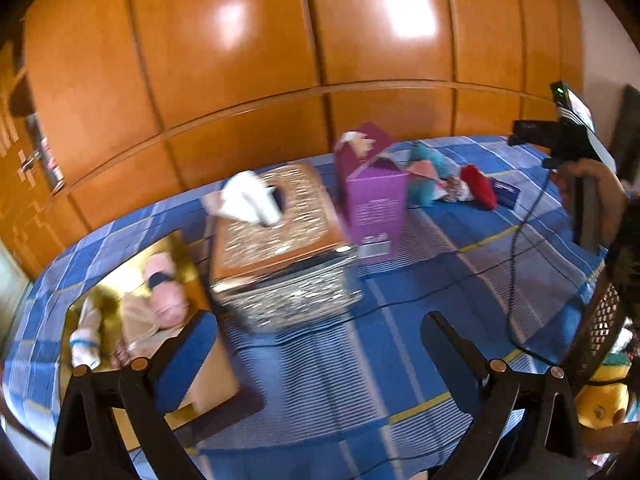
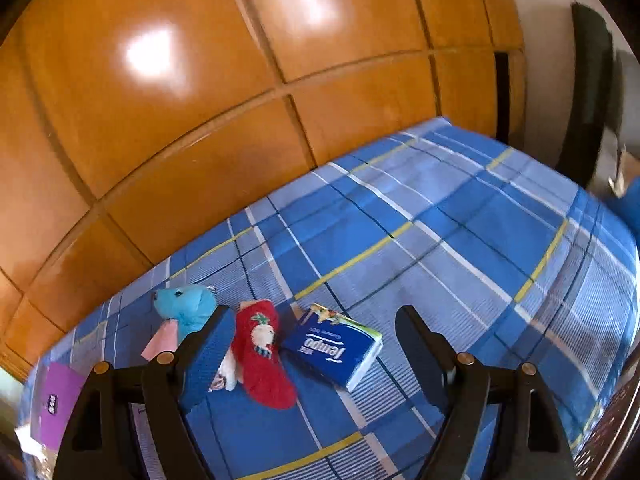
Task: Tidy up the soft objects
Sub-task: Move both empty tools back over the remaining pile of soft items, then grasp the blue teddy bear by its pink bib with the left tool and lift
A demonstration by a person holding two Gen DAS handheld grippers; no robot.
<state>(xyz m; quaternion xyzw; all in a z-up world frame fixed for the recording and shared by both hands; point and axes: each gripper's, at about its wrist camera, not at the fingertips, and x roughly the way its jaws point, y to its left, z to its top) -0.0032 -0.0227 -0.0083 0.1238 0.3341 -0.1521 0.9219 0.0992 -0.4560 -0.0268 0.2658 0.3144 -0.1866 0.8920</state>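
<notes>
My left gripper [image 1: 320, 360] is open over the blue plaid bed sheet [image 1: 400, 360], nothing between its fingers. To its left is a gold box [image 1: 176, 248] holding a pink plush [image 1: 166, 292] and a white sock [image 1: 86, 336]. My right gripper [image 2: 320, 360] is open too, above the sheet [image 2: 460, 240]. Just beyond its fingers lie a blue Tempo tissue pack [image 2: 336, 348], a red Christmas sock [image 2: 264, 356] and a teal plush bear [image 2: 188, 308]. The left wrist view shows that same pile far off: the bear [image 1: 428, 172] and the sock [image 1: 478, 186].
A glittery tissue box [image 1: 280, 248] with a white tissue sticking out and a purple carton [image 1: 372, 204] stand mid-bed. A black cable [image 1: 516, 280] trails across the sheet. A black mesh basket [image 1: 600, 332] and a yellow plush [image 1: 604, 404] are at the right edge. An orange wooden wardrobe [image 2: 200, 120] backs the bed.
</notes>
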